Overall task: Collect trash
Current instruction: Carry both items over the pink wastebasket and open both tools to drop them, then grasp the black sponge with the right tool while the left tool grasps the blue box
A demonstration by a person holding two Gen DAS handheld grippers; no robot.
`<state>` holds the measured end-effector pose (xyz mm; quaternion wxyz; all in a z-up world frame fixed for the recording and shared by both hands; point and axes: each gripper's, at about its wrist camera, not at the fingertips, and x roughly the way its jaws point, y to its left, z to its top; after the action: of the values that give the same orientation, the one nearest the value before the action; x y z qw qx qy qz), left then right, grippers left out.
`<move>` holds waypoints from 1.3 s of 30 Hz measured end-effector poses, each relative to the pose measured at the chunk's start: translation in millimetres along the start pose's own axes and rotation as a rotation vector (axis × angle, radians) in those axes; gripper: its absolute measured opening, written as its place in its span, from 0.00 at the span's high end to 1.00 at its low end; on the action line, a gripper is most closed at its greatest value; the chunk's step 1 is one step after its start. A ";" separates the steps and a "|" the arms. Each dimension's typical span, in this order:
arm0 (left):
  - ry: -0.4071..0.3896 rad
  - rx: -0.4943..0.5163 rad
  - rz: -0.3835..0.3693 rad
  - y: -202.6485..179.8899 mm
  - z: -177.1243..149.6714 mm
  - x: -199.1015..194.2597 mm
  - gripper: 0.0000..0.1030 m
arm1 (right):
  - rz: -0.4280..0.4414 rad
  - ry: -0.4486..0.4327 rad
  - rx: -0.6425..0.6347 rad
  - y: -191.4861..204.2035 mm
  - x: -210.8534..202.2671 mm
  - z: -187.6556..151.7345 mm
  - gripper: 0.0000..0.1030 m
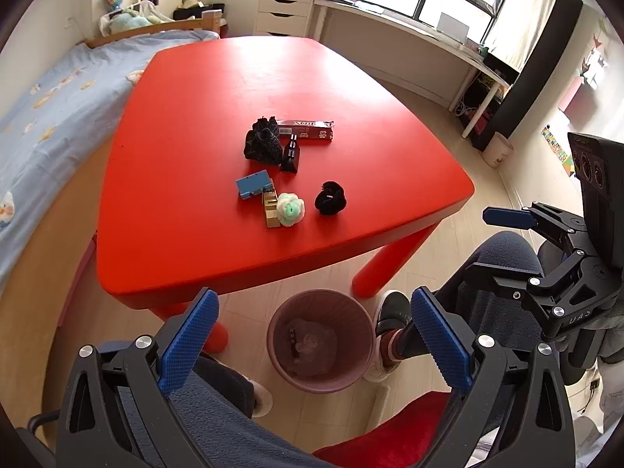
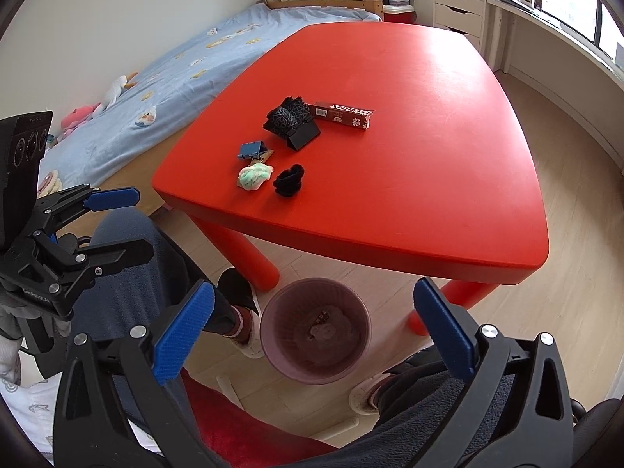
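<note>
A red table (image 1: 218, 89) (image 2: 429, 117) holds a cluster of small items: a dark red carton (image 1: 308, 129) (image 2: 345, 114), a black crumpled wad (image 1: 263, 141) (image 2: 284, 117), a black folded box (image 1: 291, 153) (image 2: 304, 134), a blue box (image 1: 253, 184) (image 2: 249, 150), a tan box (image 1: 270, 210), a green-white ball (image 1: 290, 209) (image 2: 254, 176) and a black fuzzy ball (image 1: 330, 198) (image 2: 288, 180). A pink waste bin (image 1: 320, 339) (image 2: 316, 337) stands on the floor in front of the table. My left gripper (image 1: 314, 331) (image 2: 117, 226) and right gripper (image 2: 316, 325) (image 1: 503, 240) are both open and empty, above the bin.
A bed with a blue cover (image 1: 50, 97) (image 2: 156, 78) lies left of the table. White drawers (image 1: 284, 7) and a long desk (image 1: 409, 35) stand under the window. The person's legs and feet (image 1: 394, 323) flank the bin. A red cushion (image 1: 390, 433) lies below.
</note>
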<state>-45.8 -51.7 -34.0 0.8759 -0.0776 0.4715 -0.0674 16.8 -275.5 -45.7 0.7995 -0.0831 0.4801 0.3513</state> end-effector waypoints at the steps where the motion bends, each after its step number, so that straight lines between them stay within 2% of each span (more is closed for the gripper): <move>1: -0.001 -0.003 0.003 1.1 0.3 -0.3 0.08 | -0.001 0.000 -0.001 0.3 0.0 -0.5 0.03; 23: 0.005 -0.059 0.012 19.6 6.4 -0.4 0.08 | 0.018 0.007 -0.011 2.5 3.9 2.6 0.03; 39: 0.010 -0.142 0.041 49.3 57.4 17.5 0.08 | 0.027 0.012 -0.115 10.8 24.3 47.6 0.03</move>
<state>14.0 -2.5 -26.8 0.8670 -0.1295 0.4809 -0.0165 50.7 -233.4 -38.6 0.7856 -0.1246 0.4652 0.3884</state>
